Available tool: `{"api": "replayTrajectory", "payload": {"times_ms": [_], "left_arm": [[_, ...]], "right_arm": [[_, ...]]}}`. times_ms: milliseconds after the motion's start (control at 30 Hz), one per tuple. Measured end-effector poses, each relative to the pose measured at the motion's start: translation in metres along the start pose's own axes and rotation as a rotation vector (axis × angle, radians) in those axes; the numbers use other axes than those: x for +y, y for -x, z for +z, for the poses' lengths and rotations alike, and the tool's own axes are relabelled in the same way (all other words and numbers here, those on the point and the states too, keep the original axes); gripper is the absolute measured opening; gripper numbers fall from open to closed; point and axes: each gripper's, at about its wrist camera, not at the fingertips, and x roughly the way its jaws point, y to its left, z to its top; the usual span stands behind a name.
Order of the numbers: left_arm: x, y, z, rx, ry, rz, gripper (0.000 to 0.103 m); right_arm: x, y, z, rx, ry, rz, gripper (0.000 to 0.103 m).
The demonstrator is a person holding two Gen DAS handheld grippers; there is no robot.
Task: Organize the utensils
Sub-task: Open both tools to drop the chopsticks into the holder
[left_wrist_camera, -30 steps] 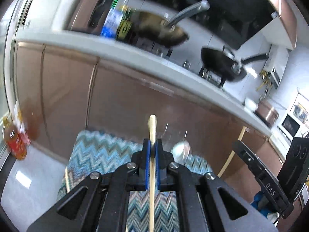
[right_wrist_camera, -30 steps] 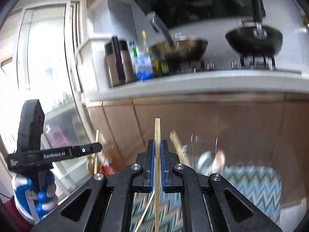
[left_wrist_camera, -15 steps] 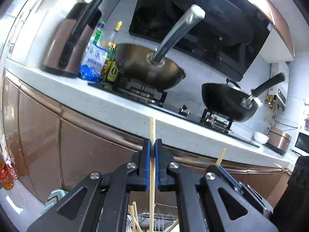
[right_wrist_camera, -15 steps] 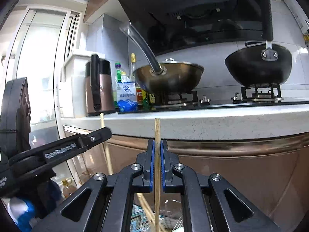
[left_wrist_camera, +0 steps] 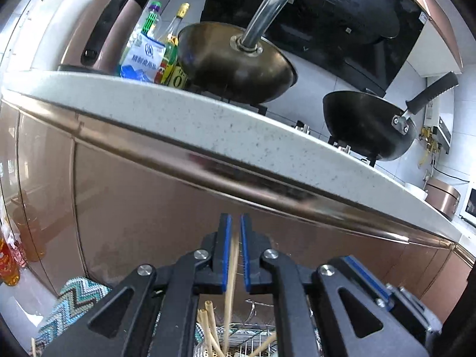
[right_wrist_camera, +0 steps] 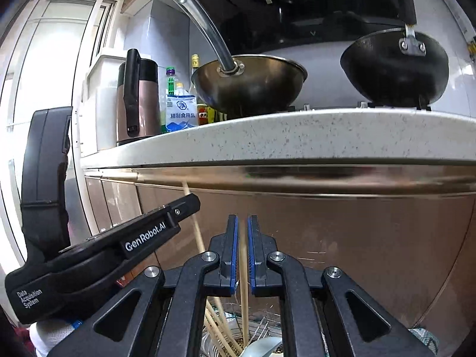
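- The left gripper (left_wrist_camera: pixel 235 226) has its jaws opening: a narrow gap shows between the blue pads, and a wooden chopstick (left_wrist_camera: pixel 230 282) stands in that gap, blurred, its top end below the fingertips.
- That chopstick lies nearer the left-hand pad than the other; whether it brushes the pad I cannot tell through the blur, but it is not clamped.
- Its lower end runs down between the finger bases into a wire utensil rack (left_wrist_camera: pixel 247 331), where other chopsticks (left_wrist_camera: pixel 208 324) lean just left of it.
- The right gripper (right_wrist_camera: pixel 242 227) is likewise opening, its pads slightly parted, with a second chopstick (right_wrist_camera: pixel 244 279) upright in the middle of the gap and clear of both pads.
- This one also reaches down past the finger bases into the rack (right_wrist_camera: pixel 261 330); a bundle of chopsticks (right_wrist_camera: pixel 217 324) slants below and left of the fingers, and a pale spoon-like shape (right_wrist_camera: pixel 261 346) lies beneath them.
- In the right wrist view the left gripper's body (right_wrist_camera: pixel 98 255) sits to the left of the right fingers.
- Beyond both sets of fingertips stands a brown cabinet front (left_wrist_camera: pixel 148 217) under a speckled countertop (right_wrist_camera: pixel 297 136).
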Motion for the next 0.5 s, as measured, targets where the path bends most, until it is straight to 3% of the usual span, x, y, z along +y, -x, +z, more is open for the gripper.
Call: {"api": "replayTrajectory", "payload": {"times_ms": [100, 500], "left_arm": [[0.002, 0.019, 0.014, -0.022, 0.004, -0.011, 0.022], [0.005, 0.155, 0.076, -0.113, -0.079, 0.03, 0.023]], "right_arm": [[0.004, 0.013, 0.012, -0.024, 0.002, -0.013, 0.021], [0.047, 0.11, 0.067, -0.105, 0.057, -0.05, 0.026]]}}
